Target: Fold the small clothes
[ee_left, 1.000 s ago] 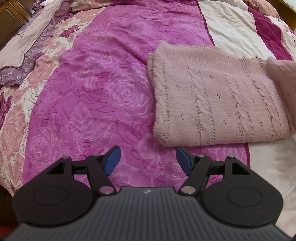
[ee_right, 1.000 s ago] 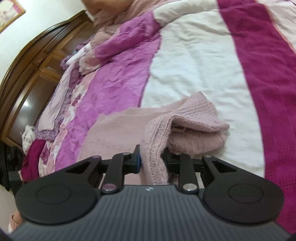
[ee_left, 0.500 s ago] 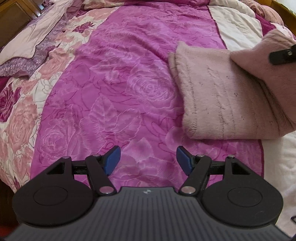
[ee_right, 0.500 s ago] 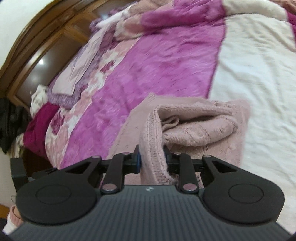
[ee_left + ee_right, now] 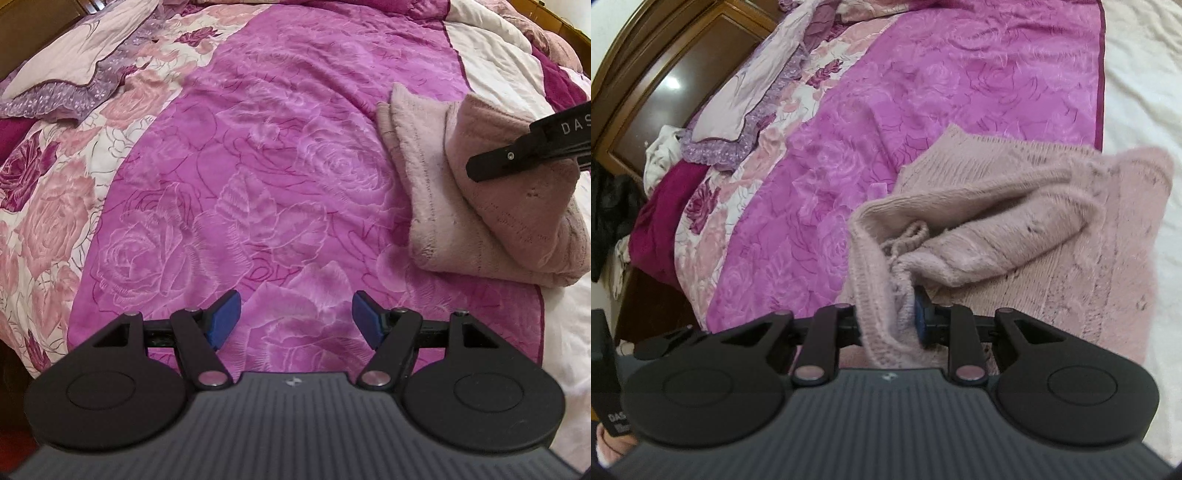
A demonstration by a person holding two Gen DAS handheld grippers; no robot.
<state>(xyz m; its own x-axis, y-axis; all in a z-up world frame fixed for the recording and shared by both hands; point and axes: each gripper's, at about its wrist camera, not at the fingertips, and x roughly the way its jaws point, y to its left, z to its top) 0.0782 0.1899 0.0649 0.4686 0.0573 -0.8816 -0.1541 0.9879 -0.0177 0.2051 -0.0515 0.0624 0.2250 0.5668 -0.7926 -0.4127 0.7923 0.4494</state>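
A pale pink knitted sweater (image 5: 436,206) lies partly folded on the magenta rose-patterned bedspread (image 5: 258,166), at the right of the left wrist view. My right gripper (image 5: 888,321) is shut on the sweater's (image 5: 1015,221) ribbed edge and holds that end lifted and doubled back over the flat part. The right gripper also shows in the left wrist view (image 5: 532,147), above the folded-over layer. My left gripper (image 5: 295,319) is open and empty, low over the bedspread, well left of the sweater.
A cream panel of the bedspread (image 5: 1145,74) lies right of the sweater. A lilac lace-trimmed cloth (image 5: 753,99) and a dark red cloth (image 5: 661,221) lie by the wooden headboard (image 5: 665,62). The bed's edge drops off at the lower left.
My right gripper has carried the sweater's end leftward over the flat part, making a fold. My left gripper has drawn away to the left, so the sweater sits farther right in its view.
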